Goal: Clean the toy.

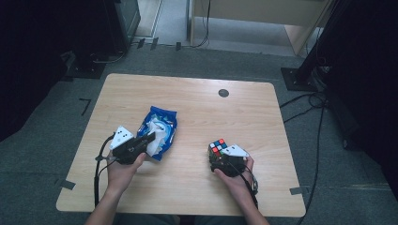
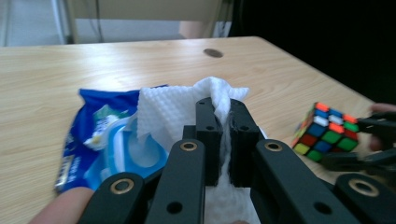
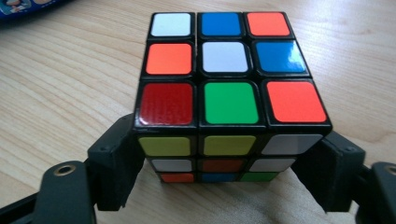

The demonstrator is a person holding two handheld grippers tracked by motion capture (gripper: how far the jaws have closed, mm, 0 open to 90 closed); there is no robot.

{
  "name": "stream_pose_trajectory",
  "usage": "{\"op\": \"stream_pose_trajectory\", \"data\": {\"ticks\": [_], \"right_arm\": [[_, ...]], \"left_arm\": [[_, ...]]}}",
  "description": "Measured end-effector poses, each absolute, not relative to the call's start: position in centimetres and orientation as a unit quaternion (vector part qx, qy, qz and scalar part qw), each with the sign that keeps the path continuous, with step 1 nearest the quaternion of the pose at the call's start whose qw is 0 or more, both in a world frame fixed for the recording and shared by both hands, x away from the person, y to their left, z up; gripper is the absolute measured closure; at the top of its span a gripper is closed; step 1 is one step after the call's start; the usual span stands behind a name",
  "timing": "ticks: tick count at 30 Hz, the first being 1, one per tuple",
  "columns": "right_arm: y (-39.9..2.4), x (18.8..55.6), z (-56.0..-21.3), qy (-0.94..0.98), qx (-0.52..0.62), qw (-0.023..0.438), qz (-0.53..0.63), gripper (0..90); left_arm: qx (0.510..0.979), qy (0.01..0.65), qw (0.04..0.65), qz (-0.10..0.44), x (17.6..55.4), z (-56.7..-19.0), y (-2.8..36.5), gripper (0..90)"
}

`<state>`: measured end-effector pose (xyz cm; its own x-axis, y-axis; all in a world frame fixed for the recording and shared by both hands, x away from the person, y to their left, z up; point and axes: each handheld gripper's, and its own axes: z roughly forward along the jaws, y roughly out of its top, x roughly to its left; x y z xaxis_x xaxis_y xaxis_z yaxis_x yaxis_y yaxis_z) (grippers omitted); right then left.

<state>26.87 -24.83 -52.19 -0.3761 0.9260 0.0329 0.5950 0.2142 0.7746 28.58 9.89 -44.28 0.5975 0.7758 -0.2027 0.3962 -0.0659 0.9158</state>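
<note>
Dim overhead pic, soft-focus close-ups.

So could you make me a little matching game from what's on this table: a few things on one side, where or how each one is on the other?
Things:
1. white wipe
2. puzzle cube
3. blue wipe packet
4. dark round spot

States:
A. lying open on the table
B. between the right gripper's jaws
C. in the tabletop's far part
D. pinched by the left gripper

Pairs: 1-D, 2-B, 3-A, 4-C
</note>
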Motion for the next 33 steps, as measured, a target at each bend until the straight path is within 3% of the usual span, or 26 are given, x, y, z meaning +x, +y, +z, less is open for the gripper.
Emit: {"op": "stream_pose_trajectory", "data": {"ticks": [2, 3, 10, 20, 33], "right_arm": [[-25.0, 26.9, -52.2, 0.737, 0.520, 0.231, 0.363, 26.9], [-25.1, 27.0, -52.1, 0.733, 0.523, 0.235, 0.366, 34.3], [-25.2, 27.1, -51.7, 0.739, 0.506, 0.230, 0.382, 34.8], [-23.7, 27.6, -45.8, 0.764, 0.427, 0.214, 0.434, 34.8], [-19.8, 25.3, -47.6, 0.810, 0.349, 0.177, 0.436, 34.8]], "left_arm": [[0.709, 0.404, 0.553, 0.170, 28.4, -44.2, 9.6, 85.6], [0.709, 0.400, 0.556, 0.168, 28.4, -44.1, 9.5, 85.3], [0.709, 0.394, 0.561, 0.166, 28.5, -43.7, 9.0, 85.5], [0.718, 0.347, 0.581, 0.160, 27.6, -42.7, 7.1, 86.9], [0.728, 0.318, 0.596, 0.117, 26.7, -43.6, 5.5, 86.6]]}}
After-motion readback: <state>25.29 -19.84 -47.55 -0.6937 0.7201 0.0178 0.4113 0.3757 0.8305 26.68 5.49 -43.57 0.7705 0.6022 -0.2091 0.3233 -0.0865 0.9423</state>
